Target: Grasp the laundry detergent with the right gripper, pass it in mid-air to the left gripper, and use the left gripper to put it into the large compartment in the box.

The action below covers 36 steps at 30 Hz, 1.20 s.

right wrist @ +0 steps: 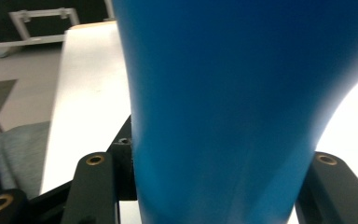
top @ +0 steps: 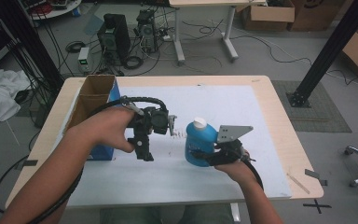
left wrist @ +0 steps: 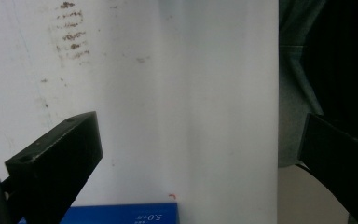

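Both tongs work above a white sheet (top: 214, 100) covering the light wooden table (top: 279, 116). Right gripper (top: 204, 156), at about five o'clock on the sheet, is clamped on the lower body of a blue plastic bottle with a white screw cap (top: 200, 140); in the right gripper view the blue wall (right wrist: 223, 107) sits tight between the two black jaws. Bottle position: upright, near the sheet's centre, slightly toward five o'clock; whether its base rests on the sheet or hangs just above it cannot be told. Left gripper (top: 142, 149) is at about nine o'clock from the bottle, pointing downward, its jaws standing wide apart with nothing between them; the left gripper view looks down on bare sheet (left wrist: 168, 93) and the corner of a blue box (left wrist: 126, 215). An open cardboard box with blue printed sides (top: 95, 100) stands at the sheet's ten o'clock edge, just beside the left hand (top: 105, 128).

Handling, as judged: the bottle appears moderately rigid but squeezable, smooth and therefore liable to slip or rotate in a narrow two-jaw grip. Its weight depends on its fill, which cannot be seen. The waisted lower body, where the jaws now sit, offers a secure hold; the cap is a poorer purchase.
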Each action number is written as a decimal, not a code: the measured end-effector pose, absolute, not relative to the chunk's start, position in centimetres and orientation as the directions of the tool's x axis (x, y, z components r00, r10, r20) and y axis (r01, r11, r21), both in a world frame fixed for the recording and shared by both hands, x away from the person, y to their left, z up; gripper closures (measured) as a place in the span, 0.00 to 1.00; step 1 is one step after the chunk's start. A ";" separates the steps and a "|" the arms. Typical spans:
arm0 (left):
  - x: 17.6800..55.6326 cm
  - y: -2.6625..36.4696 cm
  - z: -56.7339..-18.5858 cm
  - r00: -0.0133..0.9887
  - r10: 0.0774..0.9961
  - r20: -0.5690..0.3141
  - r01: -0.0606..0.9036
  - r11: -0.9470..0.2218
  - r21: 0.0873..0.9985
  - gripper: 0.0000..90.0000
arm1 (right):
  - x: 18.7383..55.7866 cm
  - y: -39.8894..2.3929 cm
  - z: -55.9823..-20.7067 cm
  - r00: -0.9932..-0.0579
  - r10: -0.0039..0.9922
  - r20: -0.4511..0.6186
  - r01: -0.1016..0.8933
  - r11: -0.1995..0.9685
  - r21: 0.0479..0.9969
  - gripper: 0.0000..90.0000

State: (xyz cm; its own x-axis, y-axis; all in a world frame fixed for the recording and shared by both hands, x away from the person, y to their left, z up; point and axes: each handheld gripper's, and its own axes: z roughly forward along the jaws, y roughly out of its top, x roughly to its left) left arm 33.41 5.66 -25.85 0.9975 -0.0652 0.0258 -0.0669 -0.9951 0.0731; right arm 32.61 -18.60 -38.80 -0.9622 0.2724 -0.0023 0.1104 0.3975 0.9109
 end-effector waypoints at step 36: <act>33.1 3.9 -26.2 0.997 -0.078 0.009 -0.078 -0.996 0.044 0.00 | 33.1 -7.7 -40.0 -1.000 0.009 -0.010 -0.005 0.411 0.912 0.49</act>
State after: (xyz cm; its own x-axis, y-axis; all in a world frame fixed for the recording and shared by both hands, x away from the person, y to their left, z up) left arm 33.13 3.93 -26.19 0.9969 -0.0778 0.0090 -0.0781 -0.9960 0.0438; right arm 33.06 -7.74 -39.95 -0.9999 0.0091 -0.0101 -0.0055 0.4106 0.9118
